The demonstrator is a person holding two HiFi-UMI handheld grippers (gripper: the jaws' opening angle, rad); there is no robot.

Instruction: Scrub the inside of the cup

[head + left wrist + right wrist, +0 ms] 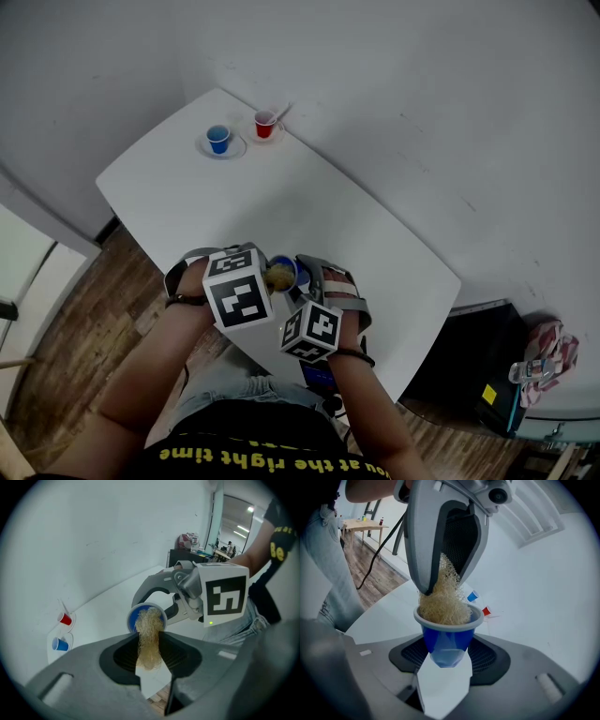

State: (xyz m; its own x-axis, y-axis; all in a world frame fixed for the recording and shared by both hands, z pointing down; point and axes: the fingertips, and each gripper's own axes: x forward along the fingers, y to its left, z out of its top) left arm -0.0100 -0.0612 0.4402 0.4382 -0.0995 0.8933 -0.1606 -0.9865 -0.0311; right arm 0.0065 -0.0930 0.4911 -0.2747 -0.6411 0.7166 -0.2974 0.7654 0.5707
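A small blue cup (449, 637) is gripped by its body between the jaws of my right gripper (447, 657). A tan wad of fibrous scrubber (149, 639) is pinched in my left gripper (151, 657), and its far end is pushed into the cup's mouth (146, 617). In the right gripper view the scrubber (443, 603) fills the cup to the rim, with the left gripper (445, 531) reaching down from above. In the head view both grippers meet over the table's near edge, the cup (281, 274) between the left gripper (248, 274) and the right gripper (314, 283).
At the far end of the white table (309, 197) stand another blue cup on a saucer (218, 139) and a red cup on a saucer (265, 124). Wood floor lies to the left, and a black cabinet (469, 361) stands at the right.
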